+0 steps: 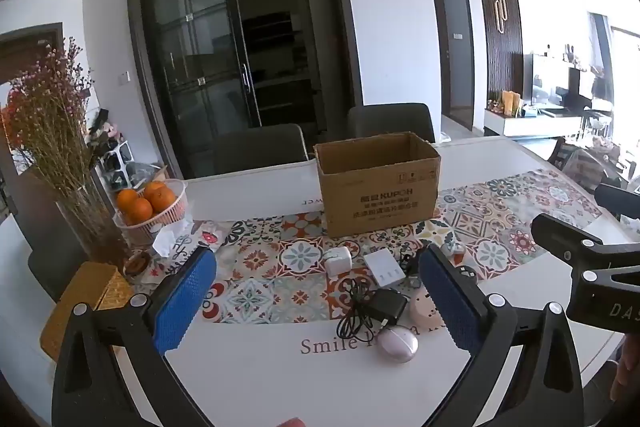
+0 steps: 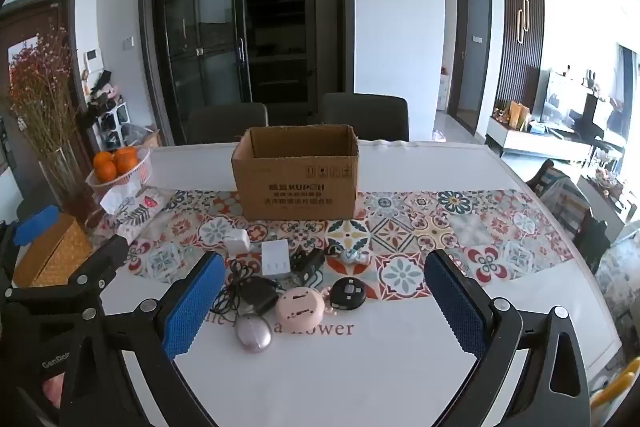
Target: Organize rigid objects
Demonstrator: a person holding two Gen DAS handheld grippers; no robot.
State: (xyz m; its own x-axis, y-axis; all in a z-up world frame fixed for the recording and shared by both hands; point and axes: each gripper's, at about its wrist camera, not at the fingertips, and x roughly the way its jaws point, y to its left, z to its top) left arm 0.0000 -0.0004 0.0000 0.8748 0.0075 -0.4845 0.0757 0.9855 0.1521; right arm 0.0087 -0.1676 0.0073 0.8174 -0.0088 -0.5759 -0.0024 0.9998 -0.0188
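Right-wrist view first: your right gripper is spread as wide as it goes, blue pads bare, nothing between them, hanging above the near edge of the table. Same story on the other side, where your left gripper is wide open and empty too.

Just ahead of your right pads sits the clutter. Nearest is the lilac mouse, and I'd call that smooth and domed, likely to squirt out, so pinch it across its narrow flanks. Beside it, the pink round gadget and the black round gadget are touching or nearly so; they look like light hard plastic, so take each across its width. The black adapter with cable is the awkward one: grab the stiff body, not the floppy cord, and expect the cord to trail and drag its neighbours. Further back, the white power brick and the white cube charger have flat sides, an easy squeeze.

Beyond them all, the cardboard box stands open-topped on the patterned runner, well apart from the pile, a likely drop spot.
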